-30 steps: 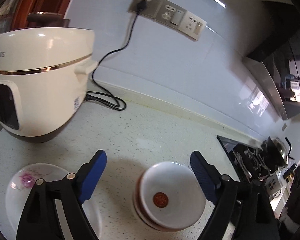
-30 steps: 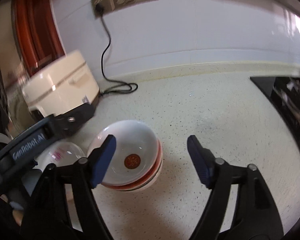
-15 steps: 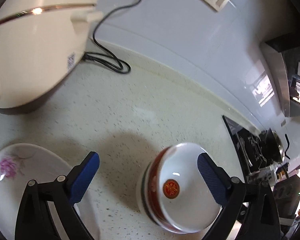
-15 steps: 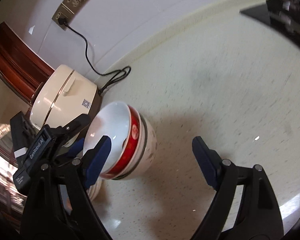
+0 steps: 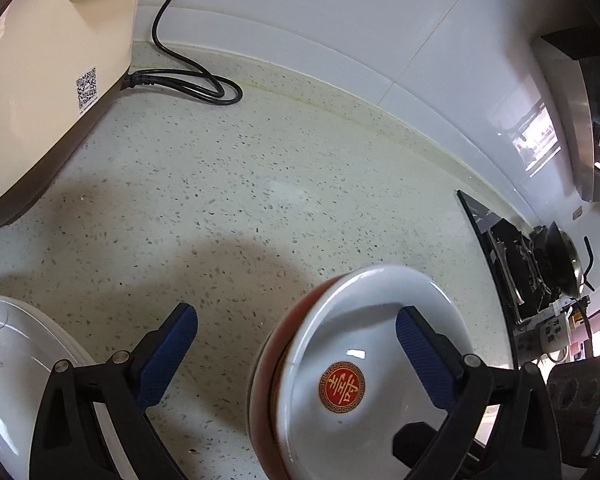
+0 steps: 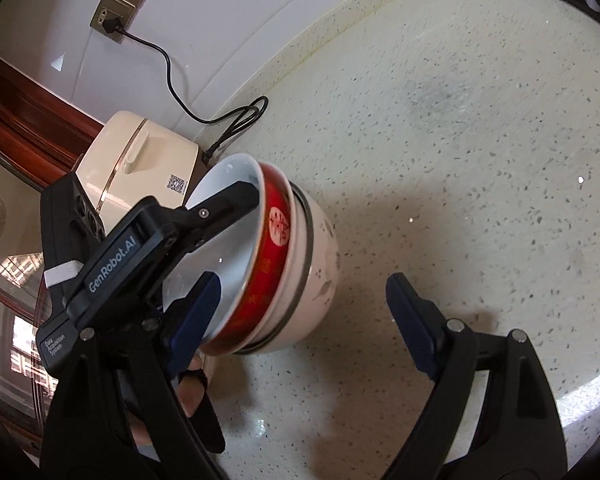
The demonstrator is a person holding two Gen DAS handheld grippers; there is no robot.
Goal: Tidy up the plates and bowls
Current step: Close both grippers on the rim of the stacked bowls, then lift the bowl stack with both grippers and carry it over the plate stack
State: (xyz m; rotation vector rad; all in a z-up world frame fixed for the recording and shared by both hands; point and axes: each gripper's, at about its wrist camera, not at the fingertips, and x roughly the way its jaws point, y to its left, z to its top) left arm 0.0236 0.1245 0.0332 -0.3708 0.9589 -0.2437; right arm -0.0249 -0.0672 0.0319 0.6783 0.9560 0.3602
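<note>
The stack of bowls [image 6: 284,264] sits tilted on the speckled counter [image 6: 460,140] just in front of the rice cooker [image 6: 140,160]. The left gripper [image 5: 296,344] is spread wide, one finger reaching inside the top bowl. The right gripper [image 6: 304,312] is released beside the stack. A floral plate [image 5: 4,360] lies near the cooker.

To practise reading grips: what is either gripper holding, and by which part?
Nothing. The left gripper straddles the top bowl's rim, jaws open; the right gripper is open too.
</note>
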